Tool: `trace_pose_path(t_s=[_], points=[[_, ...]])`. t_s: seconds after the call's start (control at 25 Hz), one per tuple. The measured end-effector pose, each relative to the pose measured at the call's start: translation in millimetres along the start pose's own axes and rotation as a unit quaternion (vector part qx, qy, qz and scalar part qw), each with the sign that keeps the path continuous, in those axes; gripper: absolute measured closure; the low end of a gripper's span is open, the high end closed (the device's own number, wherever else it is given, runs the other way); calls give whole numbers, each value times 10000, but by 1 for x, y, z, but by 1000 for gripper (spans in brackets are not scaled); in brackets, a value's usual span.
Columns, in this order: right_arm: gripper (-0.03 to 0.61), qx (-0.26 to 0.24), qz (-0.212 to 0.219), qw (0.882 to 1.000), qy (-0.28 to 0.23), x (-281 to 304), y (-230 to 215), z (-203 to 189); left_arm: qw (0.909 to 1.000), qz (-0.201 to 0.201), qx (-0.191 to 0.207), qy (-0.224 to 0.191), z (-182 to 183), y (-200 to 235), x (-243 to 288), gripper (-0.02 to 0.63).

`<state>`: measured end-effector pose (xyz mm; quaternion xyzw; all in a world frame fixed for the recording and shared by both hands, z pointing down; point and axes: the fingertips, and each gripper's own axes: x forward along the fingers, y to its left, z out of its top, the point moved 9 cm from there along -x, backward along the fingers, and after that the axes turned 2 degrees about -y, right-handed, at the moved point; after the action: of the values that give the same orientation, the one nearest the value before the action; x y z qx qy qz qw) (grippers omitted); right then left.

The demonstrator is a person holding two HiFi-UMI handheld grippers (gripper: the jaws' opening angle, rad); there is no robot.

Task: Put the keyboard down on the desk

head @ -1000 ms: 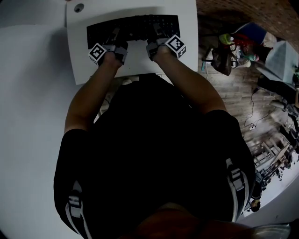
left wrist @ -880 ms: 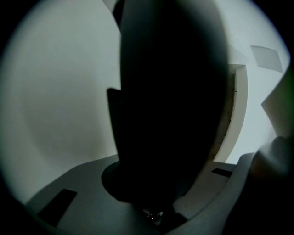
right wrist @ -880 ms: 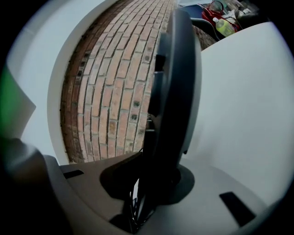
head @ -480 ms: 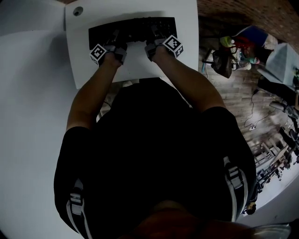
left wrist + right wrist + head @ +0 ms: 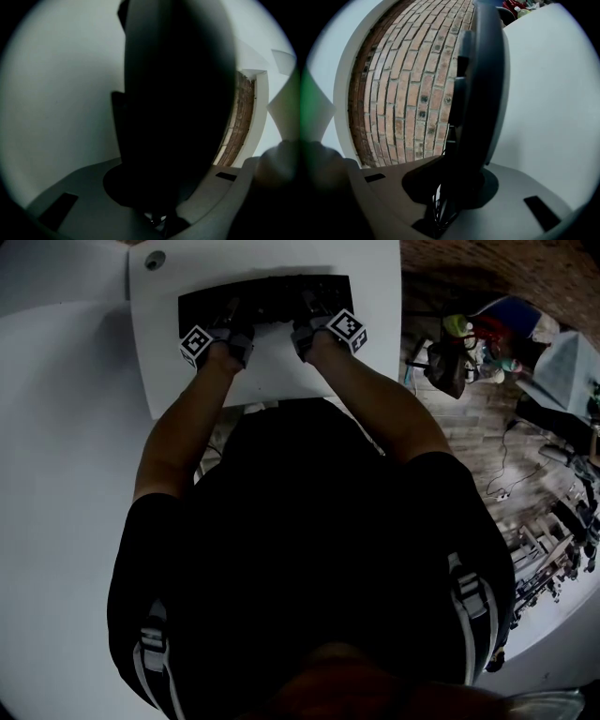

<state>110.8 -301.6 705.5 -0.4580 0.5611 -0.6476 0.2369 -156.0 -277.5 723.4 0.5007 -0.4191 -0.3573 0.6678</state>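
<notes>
Hand-held grippers [image 5: 230,315] [image 5: 309,310] on keyboard [image 5: 267,294], long axis left-right.

Looked like you were in some office or lab-type workroom, not a home. You stood at a plain white desk [image 5: 281,371] with a round cable hole [image 5: 155,257] near its corner. There was bare brickwork [image 5: 412,79] past the desk's edge, a wood-plank floor [image 5: 478,418] with loose cables [image 5: 507,460] trailing over it, and a heap of bags and gear [image 5: 459,348] off to your right.
</notes>
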Motion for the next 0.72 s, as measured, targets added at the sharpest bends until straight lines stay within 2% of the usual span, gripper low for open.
trace_pose_path(t_s=[0.72], points=[[476,11,-136,9999,64,9,-18,0,9995,252,-174,17,3,16,5,534]])
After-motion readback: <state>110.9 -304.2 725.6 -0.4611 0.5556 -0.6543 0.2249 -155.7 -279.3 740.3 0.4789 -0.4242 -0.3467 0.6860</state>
